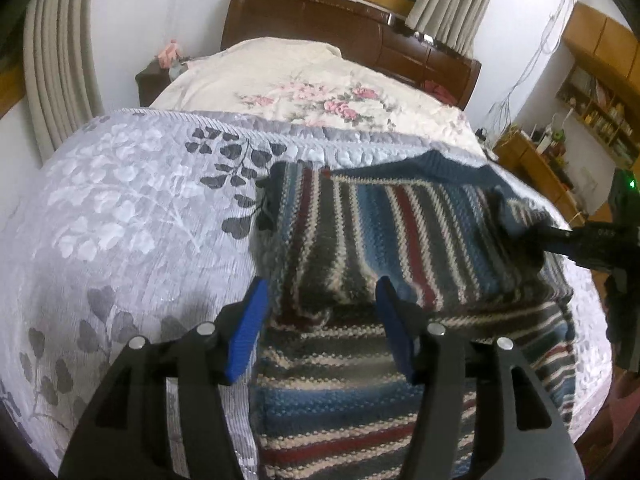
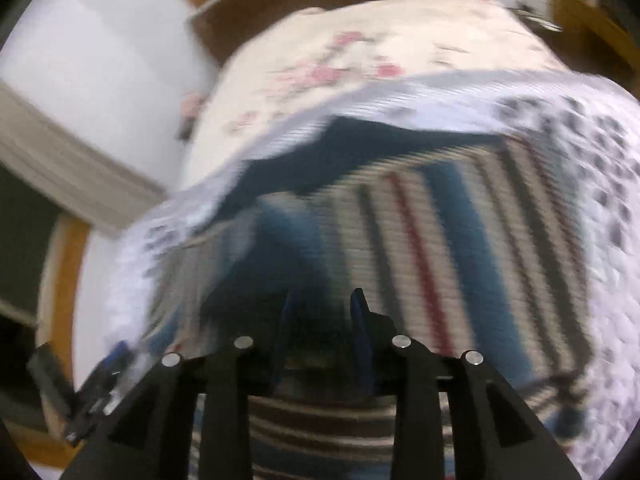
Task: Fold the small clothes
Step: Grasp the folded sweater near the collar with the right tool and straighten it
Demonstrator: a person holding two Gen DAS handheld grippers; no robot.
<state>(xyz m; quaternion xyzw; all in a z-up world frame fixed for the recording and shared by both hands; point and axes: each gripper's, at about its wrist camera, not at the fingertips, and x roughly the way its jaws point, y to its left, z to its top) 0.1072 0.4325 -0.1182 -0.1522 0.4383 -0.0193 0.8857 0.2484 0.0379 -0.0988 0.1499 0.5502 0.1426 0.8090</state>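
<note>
Bedroom, daylight; bed (image 1: 132,208) covered with a pale lavender leaf-print spread, a floral quilt (image 1: 304,92) further up, dark wooden headboard (image 1: 344,28) behind. Shelving and clutter along the far right wall.

Striped knit sweater (image 1: 360,240) lies on the spread near the foot end, blue, cream, red and grey bands. Upper portion already doubled over the lower part, stripes running crosswise to those beneath; a ribbed navy edge stands up at the far side.

Step in hand, by my reading: a fold in progress, one side of the garment being carried across.

Left claw (image 1: 322,300) spread wide, blue pads apart, poised just above the near edge of the folded layer, grasping nothing.

Right claw (image 2: 320,312) enters the left view from the right, tip buried in the sweater's right side where fabric bunches up. Its own view is badly motion-blurred; fingers look drawn close together with dark knit between them, so probably clenched on the sweater, though I cannot be sure.

Next move likely calls for laying the lifted side flat over the body, left claw pinning or smoothing the near edge so the layers stay square
</note>
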